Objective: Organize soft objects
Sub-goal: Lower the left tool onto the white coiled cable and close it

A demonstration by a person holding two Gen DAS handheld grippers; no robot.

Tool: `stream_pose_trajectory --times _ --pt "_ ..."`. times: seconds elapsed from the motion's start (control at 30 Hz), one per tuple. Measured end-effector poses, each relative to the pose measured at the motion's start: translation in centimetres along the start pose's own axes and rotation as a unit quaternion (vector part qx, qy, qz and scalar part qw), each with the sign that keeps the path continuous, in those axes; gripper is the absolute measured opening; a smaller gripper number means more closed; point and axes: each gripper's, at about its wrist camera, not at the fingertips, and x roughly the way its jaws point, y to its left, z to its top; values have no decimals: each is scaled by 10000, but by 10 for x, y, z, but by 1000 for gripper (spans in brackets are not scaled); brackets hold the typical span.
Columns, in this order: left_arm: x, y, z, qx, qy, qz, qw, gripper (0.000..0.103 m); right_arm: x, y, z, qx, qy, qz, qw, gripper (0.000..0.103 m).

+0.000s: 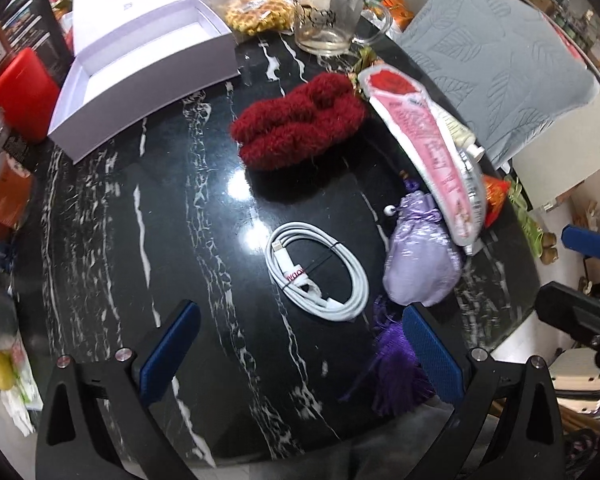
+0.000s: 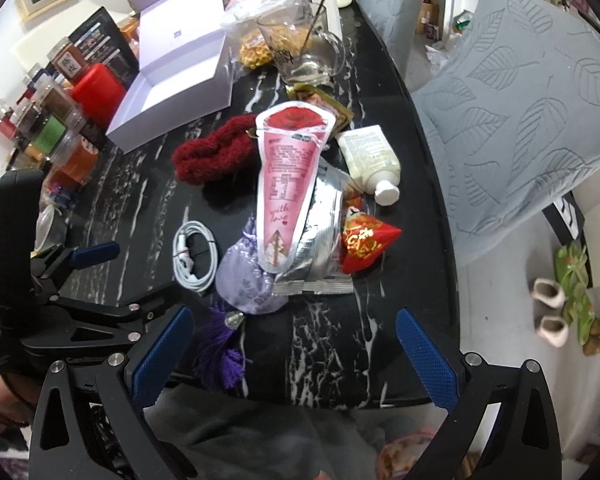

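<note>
Both grippers, left gripper (image 1: 300,352) and right gripper (image 2: 296,352), hang at the near table edge, jaws wide apart, empty, probably just sizing things up. The red fluffy bundle (image 1: 296,120) sits mid-table right of the open white box (image 1: 140,60), likely its destination. The pink packet (image 2: 288,184) half-covers the lilac pouch (image 2: 248,280).

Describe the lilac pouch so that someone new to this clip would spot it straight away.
On the black marble table, find the white cable coiled near the front edge. The pouch lies just right of it, its top tucked under the pink packet. It alone is shiny pale lilac cloth, with a purple tassel trailing toward the table's edge.
</note>
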Motion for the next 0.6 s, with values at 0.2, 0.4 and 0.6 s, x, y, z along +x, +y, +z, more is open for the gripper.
stream_pose_trajectory --times 0.2,0.4,0.6 --pt "26 -2 0 397 -68 161 9991 103 18 -2 0 79 86 -32 9999 103" --pt "45 0 3 823 -159 207 9963 103 27 -1 0 135 119 -76 9998 103" --pt "58 -5 6 1272 -234 119 9915 103 32 -1 0 233 168 -144 9995 103"
